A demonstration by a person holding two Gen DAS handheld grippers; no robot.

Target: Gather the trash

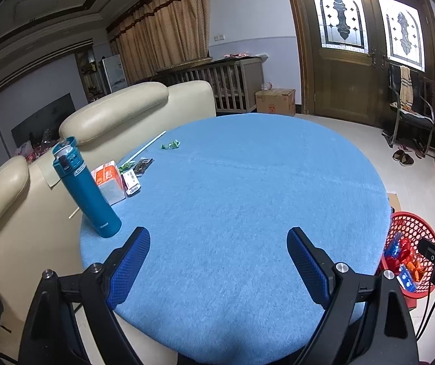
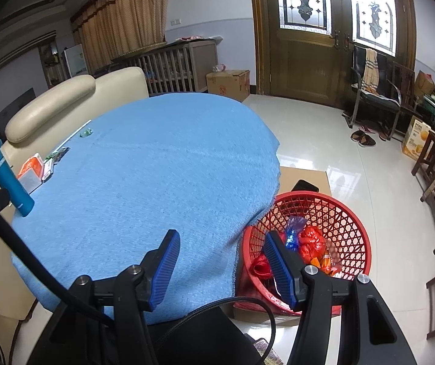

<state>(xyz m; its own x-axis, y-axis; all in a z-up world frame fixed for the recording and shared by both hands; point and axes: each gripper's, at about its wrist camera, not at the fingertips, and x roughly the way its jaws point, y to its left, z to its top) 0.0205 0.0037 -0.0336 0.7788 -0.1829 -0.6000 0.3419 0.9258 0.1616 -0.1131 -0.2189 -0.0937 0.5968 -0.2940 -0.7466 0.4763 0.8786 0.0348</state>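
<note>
A round table under a blue cloth (image 1: 232,197) (image 2: 144,176) carries scraps along its far left edge: a green wrapper (image 1: 170,145) (image 2: 85,133), a dark packet (image 1: 143,164), a small white-and-black pack (image 1: 131,181) and a long white straw (image 1: 147,146). My left gripper (image 1: 219,237) hangs open over the near part of the cloth with nothing between its blue pads. My right gripper (image 2: 222,240) is open and empty over the table's right edge, one finger above the red mesh basket (image 2: 351,222) (image 1: 412,222), which holds several coloured wrappers.
A teal flask (image 1: 86,188) (image 2: 8,179) stands at the table's left rim next to an orange-and-white tissue box (image 1: 109,179) (image 2: 31,170). Cream sofa backs (image 1: 117,106) press against the table. The basket rests on a cardboard box (image 2: 304,176); chairs (image 2: 372,91) line the right.
</note>
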